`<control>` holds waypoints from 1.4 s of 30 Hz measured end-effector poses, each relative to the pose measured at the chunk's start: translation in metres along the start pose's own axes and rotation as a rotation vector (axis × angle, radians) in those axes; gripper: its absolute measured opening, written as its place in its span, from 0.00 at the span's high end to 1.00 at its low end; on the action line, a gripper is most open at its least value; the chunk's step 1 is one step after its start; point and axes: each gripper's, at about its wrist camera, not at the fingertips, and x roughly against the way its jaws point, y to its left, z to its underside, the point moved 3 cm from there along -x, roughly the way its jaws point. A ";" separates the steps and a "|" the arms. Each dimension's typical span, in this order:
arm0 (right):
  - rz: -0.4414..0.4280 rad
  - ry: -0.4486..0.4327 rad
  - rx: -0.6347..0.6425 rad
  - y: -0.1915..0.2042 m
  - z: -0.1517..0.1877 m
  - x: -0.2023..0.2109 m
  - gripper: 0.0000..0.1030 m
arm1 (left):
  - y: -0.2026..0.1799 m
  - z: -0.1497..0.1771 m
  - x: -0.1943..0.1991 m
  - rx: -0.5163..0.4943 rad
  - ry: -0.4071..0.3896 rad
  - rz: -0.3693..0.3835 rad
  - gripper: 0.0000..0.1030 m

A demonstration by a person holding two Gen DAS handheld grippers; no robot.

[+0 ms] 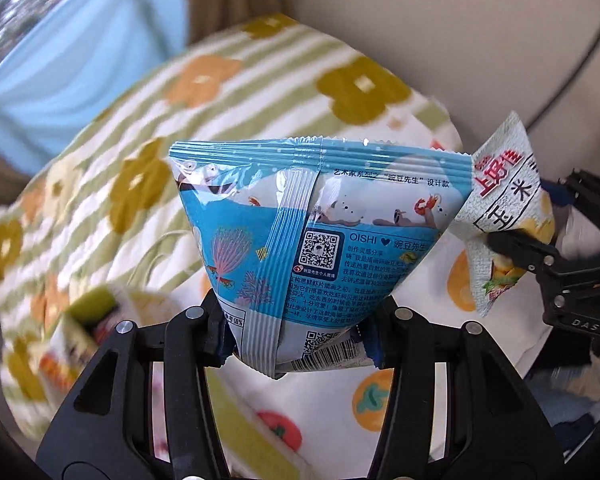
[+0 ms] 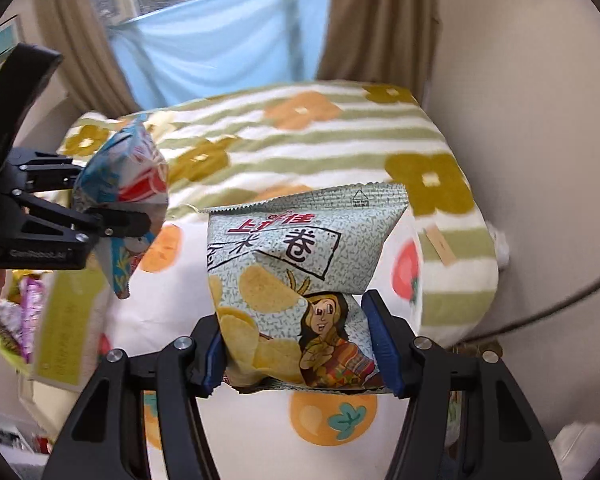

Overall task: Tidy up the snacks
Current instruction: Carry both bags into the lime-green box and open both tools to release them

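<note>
- While both packets hang above the flowered blanket (image 1: 112, 128), the left gripper (image 1: 296, 332) pinches the blue snack bag (image 1: 312, 232) low.
- The right gripper (image 2: 296, 348) clamps the grey-green chip bag (image 2: 296, 264) likewise.
- Each wants gentle squeezing, lest chips crush.

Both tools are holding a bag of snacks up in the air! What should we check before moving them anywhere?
1. Left tool shut on the blue shrimp-chip bag: ok, pinched near its bottom end.
2. Right tool shut on the pale green corn-roll bag: ok, pads press both sides of its lower part.
3. Bags sealed: ok for the top seams that show; the bottom seams are partly hidden, cannot tell.
4. Bags apart from each other: cannot tell, their corners look very close in the left view.
5. Both bags lifted off the flowered blanket: ok.
6. Where the bags should go: cannot tell, no clear spot shows.
</note>
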 end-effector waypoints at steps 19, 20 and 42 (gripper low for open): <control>-0.374 -0.050 0.247 0.213 -0.041 0.029 0.45 | 0.195 0.177 0.083 0.495 0.014 -0.158 0.56; -0.382 -0.041 0.247 0.223 -0.039 0.027 0.45 | 0.202 0.186 0.081 0.503 0.021 -0.152 0.56; -0.191 0.035 0.054 0.289 -0.019 0.000 0.45 | 0.250 0.184 0.061 0.405 -0.038 -0.020 0.00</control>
